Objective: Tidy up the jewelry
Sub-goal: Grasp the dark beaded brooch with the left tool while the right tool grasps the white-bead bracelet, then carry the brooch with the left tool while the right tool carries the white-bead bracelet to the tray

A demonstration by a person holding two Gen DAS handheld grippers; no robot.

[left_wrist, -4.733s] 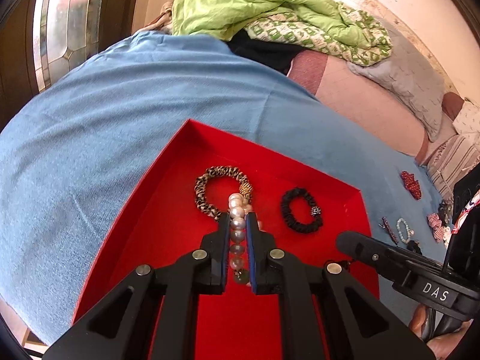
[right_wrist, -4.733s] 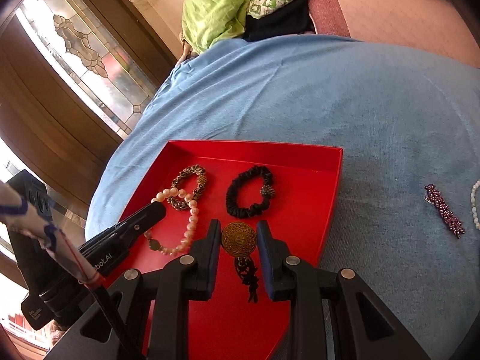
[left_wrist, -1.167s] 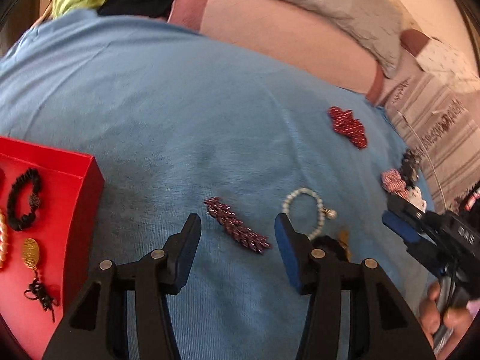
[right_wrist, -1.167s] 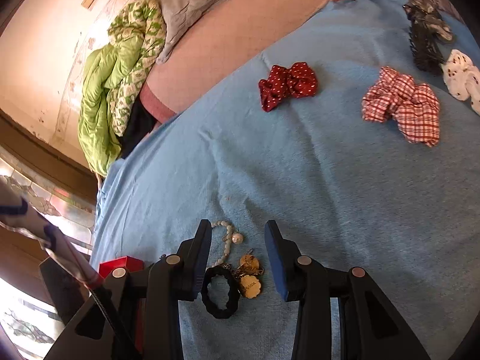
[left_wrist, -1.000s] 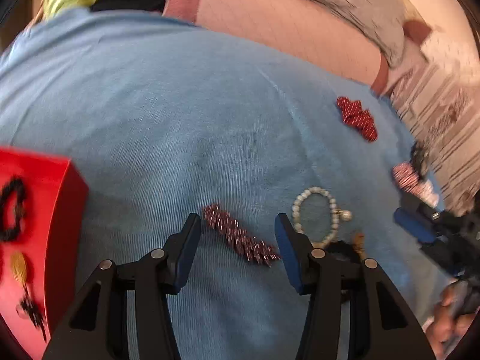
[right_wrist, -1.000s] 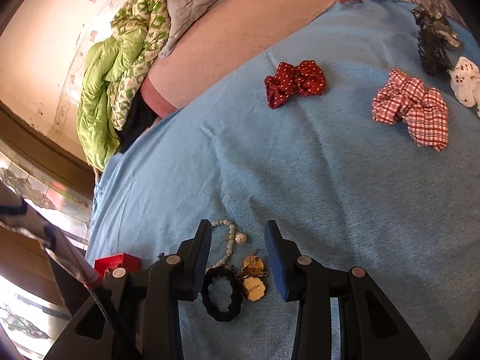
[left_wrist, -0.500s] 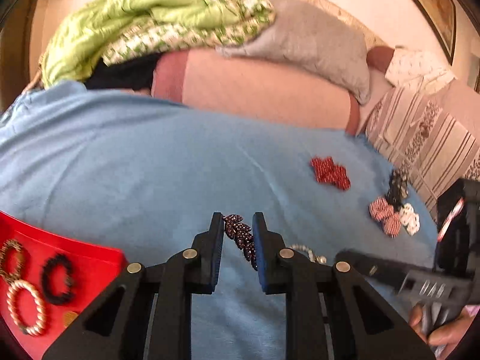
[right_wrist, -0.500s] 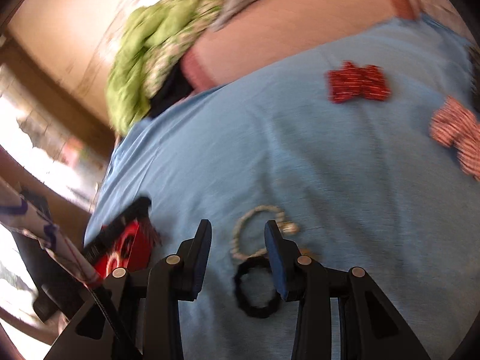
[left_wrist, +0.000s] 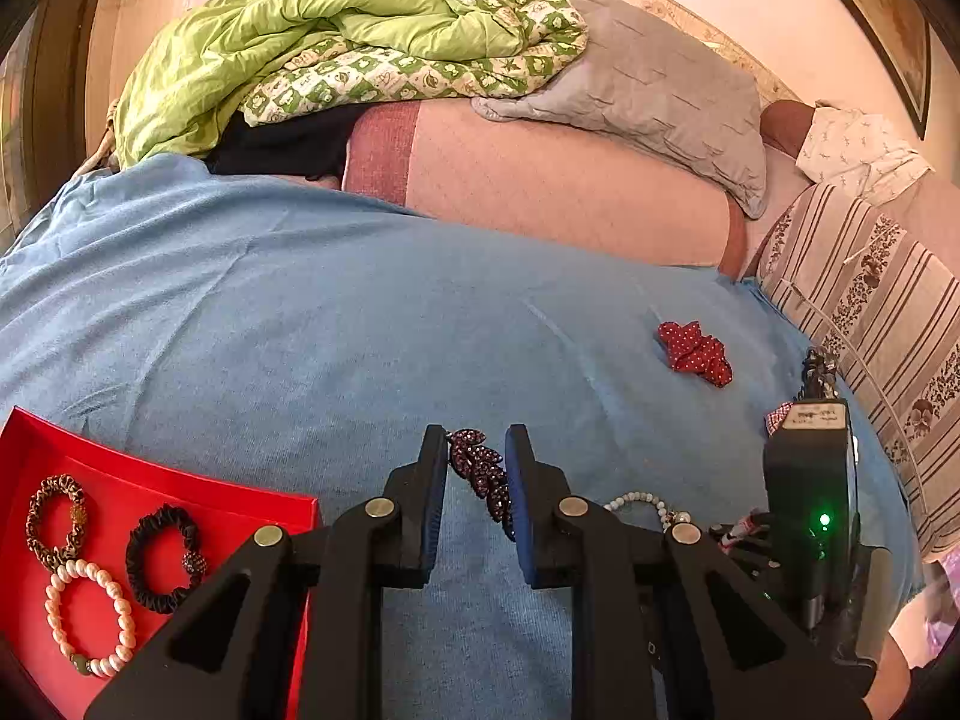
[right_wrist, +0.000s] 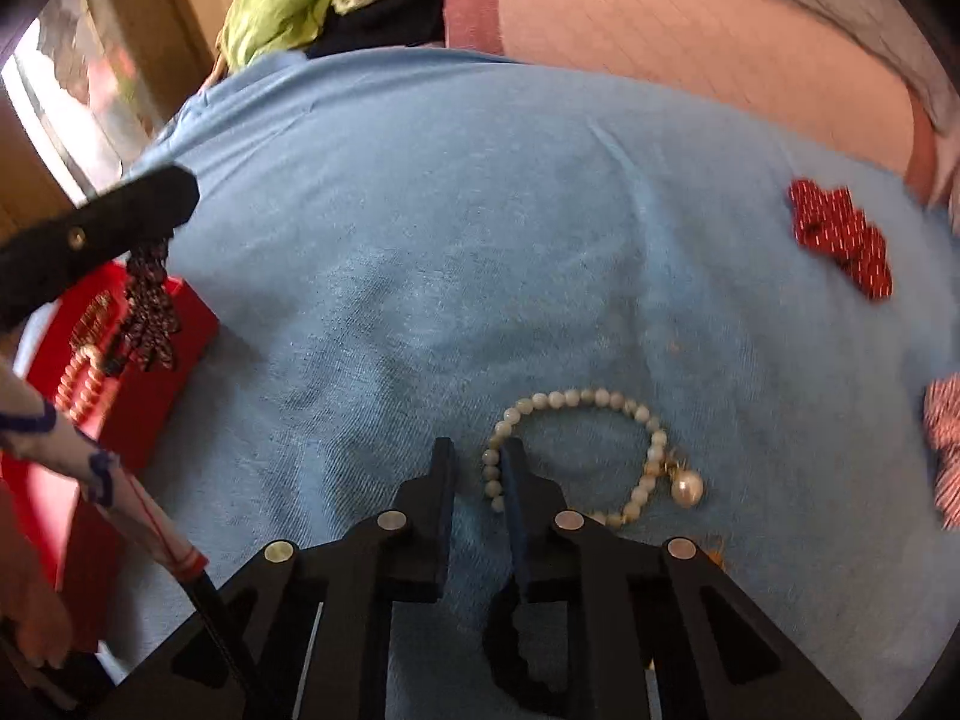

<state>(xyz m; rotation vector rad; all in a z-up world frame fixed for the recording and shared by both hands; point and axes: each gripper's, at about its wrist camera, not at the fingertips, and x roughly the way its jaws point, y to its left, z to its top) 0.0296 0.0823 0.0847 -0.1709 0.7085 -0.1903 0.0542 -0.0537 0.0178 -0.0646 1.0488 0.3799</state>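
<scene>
Left gripper (left_wrist: 477,471) is clamped on the dark red beaded clip (left_wrist: 480,471), held above the blue blanket (left_wrist: 300,324), just right of the red tray (left_wrist: 180,492). Right gripper (right_wrist: 478,480) is closing; nothing visibly sits between its jaws. The pale bead bracelet (right_wrist: 576,399) lies on the blanket just beside its right finger, well right of the tray. Three bracelets (left_wrist: 159,558) lie in the tray.

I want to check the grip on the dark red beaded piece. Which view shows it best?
The left wrist view: the beaded piece sits sharp between the left gripper fingers. The right wrist view shows it blurred, dangling from that gripper above the red tray.
</scene>
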